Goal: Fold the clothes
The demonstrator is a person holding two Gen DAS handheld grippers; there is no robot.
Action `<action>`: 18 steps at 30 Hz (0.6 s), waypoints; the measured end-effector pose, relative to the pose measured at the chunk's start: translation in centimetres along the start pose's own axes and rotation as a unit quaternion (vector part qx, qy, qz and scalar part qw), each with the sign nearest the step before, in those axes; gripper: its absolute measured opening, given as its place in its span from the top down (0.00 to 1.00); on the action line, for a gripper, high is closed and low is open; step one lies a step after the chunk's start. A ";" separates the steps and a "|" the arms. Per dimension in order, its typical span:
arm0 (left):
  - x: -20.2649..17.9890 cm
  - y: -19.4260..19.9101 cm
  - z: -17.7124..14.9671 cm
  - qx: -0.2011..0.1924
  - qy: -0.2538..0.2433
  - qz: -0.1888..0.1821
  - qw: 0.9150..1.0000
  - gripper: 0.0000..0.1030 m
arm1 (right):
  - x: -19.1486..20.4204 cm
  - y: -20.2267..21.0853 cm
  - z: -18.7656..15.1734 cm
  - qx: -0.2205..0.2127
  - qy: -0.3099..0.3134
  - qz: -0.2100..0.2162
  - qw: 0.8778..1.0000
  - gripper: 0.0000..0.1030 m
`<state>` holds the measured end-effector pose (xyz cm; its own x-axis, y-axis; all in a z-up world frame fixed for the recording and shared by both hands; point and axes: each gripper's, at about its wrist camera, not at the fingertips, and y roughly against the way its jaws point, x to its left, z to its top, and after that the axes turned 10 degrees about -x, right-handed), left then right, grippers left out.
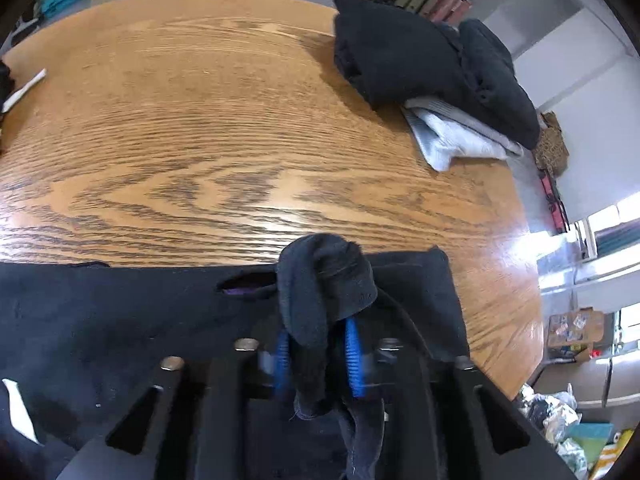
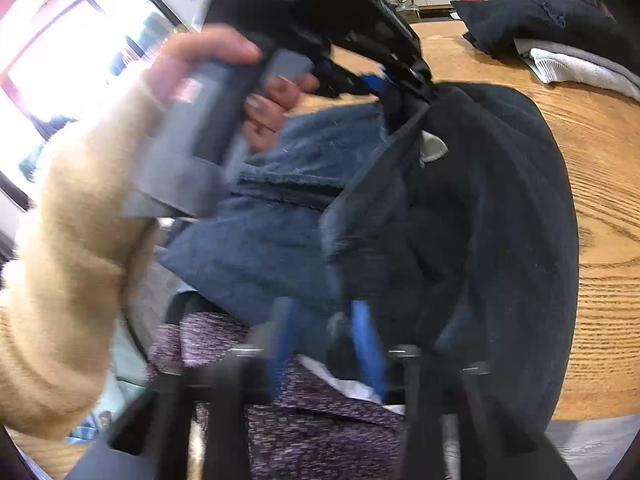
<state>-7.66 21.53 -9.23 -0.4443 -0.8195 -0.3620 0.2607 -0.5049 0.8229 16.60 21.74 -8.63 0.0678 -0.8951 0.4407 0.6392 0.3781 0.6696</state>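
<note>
Both tongs are clamped on one black garment: left gripper (image 1: 320, 356) pinches a bunched fold, right gripper (image 2: 328, 344) grips its edge. Garment (image 1: 120, 320) runs left-right along the lower frame; two folded piles (image 1: 432, 68) sit upper right on the table (image 1: 200, 120).

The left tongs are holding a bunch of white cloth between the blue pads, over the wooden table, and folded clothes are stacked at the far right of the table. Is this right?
Not quite: the cloth is black, not white. The left wrist view shows the left tongs shut on a bunch of the black garment between the blue pads, over the wooden table, with folded clothes stacked at the far right.
</note>
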 end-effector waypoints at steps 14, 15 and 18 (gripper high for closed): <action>-3.7 10.0 -7.5 -0.174 -0.139 0.046 0.974 0.35 | -4.5 6.7 1.3 -0.091 -0.011 -0.130 0.987 0.54; -4.1 10.1 -8.4 -0.175 -0.147 0.046 0.972 0.50 | -5.3 6.9 1.5 -0.090 -0.017 -0.143 0.985 0.54; -3.4 8.4 -9.8 -0.123 -0.121 0.068 0.983 0.69 | -7.3 7.7 2.1 -0.096 -0.019 -0.165 0.981 0.54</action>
<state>4.45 17.38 -5.43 -0.5736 -0.8107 -0.1172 0.5184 -0.4701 0.7143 19.41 31.72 -5.40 -0.1935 -0.9507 0.2424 0.7545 0.0137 0.6562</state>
